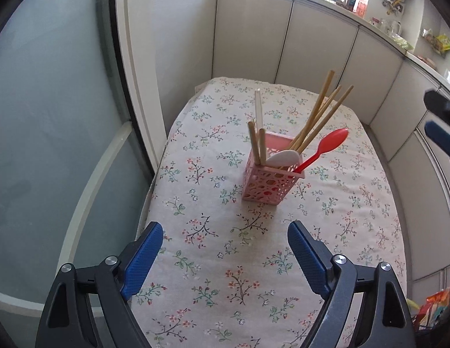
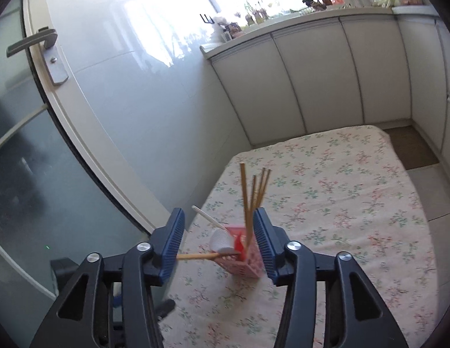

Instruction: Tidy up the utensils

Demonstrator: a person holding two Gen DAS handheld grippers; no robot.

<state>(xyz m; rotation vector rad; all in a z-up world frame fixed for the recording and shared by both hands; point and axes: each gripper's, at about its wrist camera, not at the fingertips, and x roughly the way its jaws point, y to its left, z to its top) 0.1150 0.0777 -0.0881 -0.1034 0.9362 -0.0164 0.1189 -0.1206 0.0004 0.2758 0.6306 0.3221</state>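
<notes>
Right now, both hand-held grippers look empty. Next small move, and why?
Probably just back the right hand-held gripper clear. Its jaws stand open with nothing pressed between them, the chopsticks, red spoon and white spoon already stand in the pink basket, and no loose utensil shows on the tablecloth.

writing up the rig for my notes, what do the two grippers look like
Both match. The left gripper and the right gripper each have two black angular linkage arms with triangular cut-outs and round silver pivot bolts. Each finger ends in a blue pad with a finely ribbed gripping face. No cables, labels or sleeves are visible in either view.
</notes>
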